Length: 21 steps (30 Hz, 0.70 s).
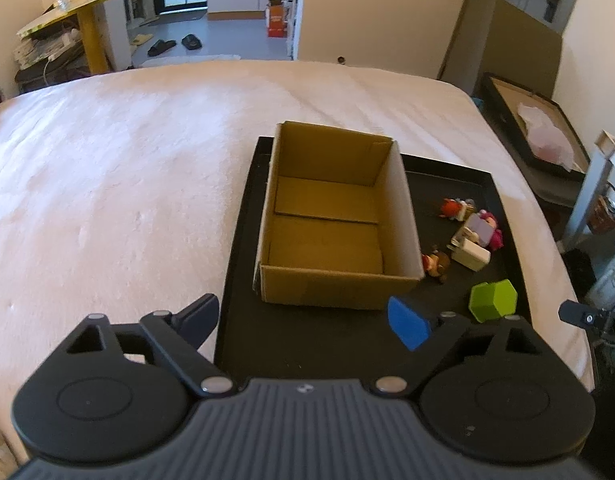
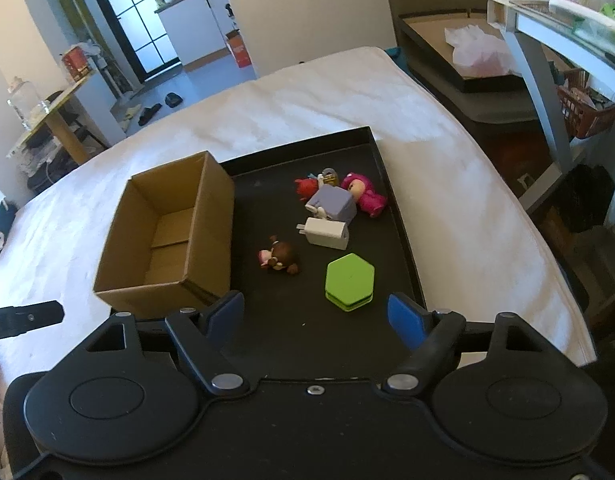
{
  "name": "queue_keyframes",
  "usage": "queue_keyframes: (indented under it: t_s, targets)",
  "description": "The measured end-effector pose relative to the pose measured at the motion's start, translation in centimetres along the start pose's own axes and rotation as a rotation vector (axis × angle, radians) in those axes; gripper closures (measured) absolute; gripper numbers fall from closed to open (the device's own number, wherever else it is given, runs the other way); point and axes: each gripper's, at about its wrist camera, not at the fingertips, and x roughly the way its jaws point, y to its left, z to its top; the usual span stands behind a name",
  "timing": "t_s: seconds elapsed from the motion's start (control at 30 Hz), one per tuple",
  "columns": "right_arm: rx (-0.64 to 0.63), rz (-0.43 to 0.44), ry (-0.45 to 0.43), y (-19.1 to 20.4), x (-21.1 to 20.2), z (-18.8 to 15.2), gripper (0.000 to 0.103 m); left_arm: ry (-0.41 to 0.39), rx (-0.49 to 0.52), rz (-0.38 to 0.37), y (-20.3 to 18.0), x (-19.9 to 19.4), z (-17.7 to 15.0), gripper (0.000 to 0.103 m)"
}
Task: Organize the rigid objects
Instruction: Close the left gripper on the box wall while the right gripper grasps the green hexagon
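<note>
- We're over a bed, pale bedspread (image 1: 127, 152) running wide to the left and away to the far edge, soft and a little rumpled.
- On it sits a black tray (image 1: 243, 264), and at the tray's left end an open cardboard box (image 1: 327, 216), flaps up, bare brown floor inside.
- Right of the box, on the tray floor, the toys: a green hexagonal block (image 2: 349, 280) nearest, a white charger plug (image 2: 327, 233) beyond it, a brown figurine (image 2: 281, 258) lying just beside the box wall.
- Farther back a lilac cube (image 2: 333, 204) touches a pink figurine (image 2: 367, 196) and a red one (image 2: 307, 188) (a tight little huddle).
- Left gripper (image 1: 303, 320) hangs above the tray's near edge, fingers spread wide, nothing between them.
- Right gripper (image 2: 315, 312) sits over the tray's near right part, blue pads (image 2: 405, 318) apart, empty, the green block just beyond them.
- Around the room: a yellow-legged table (image 1: 91, 8) far left, slippers (image 1: 175, 44) on the grey floor, a doorway beyond, cardboard (image 1: 519, 48) leaning on the right wall.
</note>
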Motion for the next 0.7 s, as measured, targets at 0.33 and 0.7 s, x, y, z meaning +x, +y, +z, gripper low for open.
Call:
queue_keyframes:
  t_s: [0.33, 0.7]
  targets:
    - [0.028, -0.004, 0.067, -0.9, 3.7, 1.4, 0.033, 0.012, -0.047, 0.032, 0.8, 2.7, 2.0, 0.029]
    - [0.050, -0.030, 0.155, -2.5, 9.3, 1.8, 0.035, 0.064, -0.093, 0.059, 1.9, 7.5, 3.1, 0.044]
